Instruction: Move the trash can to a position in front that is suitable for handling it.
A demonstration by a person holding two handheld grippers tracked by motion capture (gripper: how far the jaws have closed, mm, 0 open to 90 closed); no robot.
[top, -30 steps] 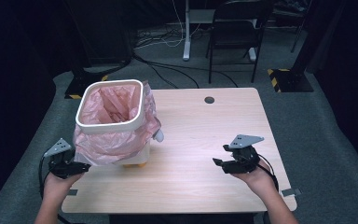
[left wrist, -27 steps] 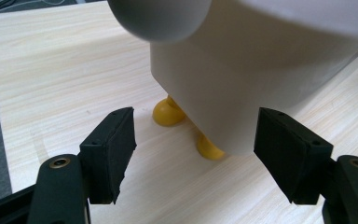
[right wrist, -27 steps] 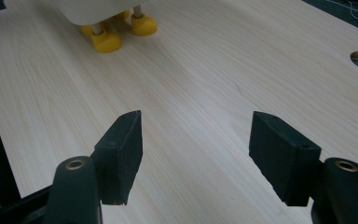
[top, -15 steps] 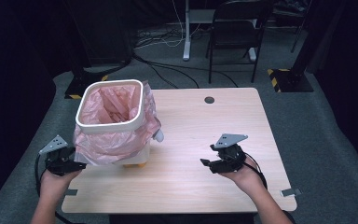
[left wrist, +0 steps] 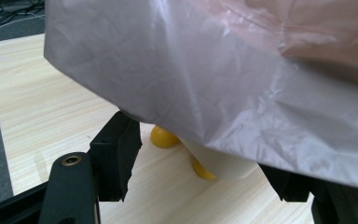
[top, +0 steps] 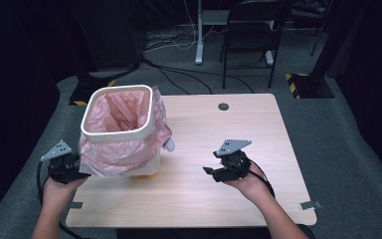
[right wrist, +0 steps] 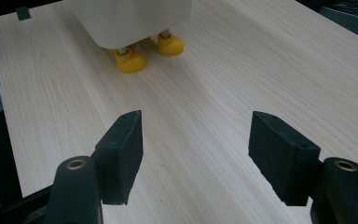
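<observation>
A white bin [top: 117, 135] lined with a pink plastic bag [top: 124, 152] stands on yellow feet [right wrist: 129, 61] at the table's left. My left gripper [top: 82, 173] sits at the bin's left side, low by its base. In the left gripper view the bag's loose skirt [left wrist: 214, 79] drapes over the left gripper [left wrist: 200, 173]. Its jaws have just been closing a little, still wide apart, with the bin's bottom corner and a yellow foot [left wrist: 163, 138] in the gap and no pad pressing. My right gripper [top: 210, 172] hovers open above bare wood right of the bin, empty [right wrist: 196, 154].
The wooden table [top: 258, 129] has a round cable hole [top: 223, 106] near its far edge. Grey tape tabs [top: 311, 204] mark the front corners. A black chair [top: 251, 30] and floor cables lie beyond the table. Open tabletop stretches between the bin and the right gripper.
The right gripper has slid left across the table toward the bin. The left gripper has stayed by the bin's left side.
</observation>
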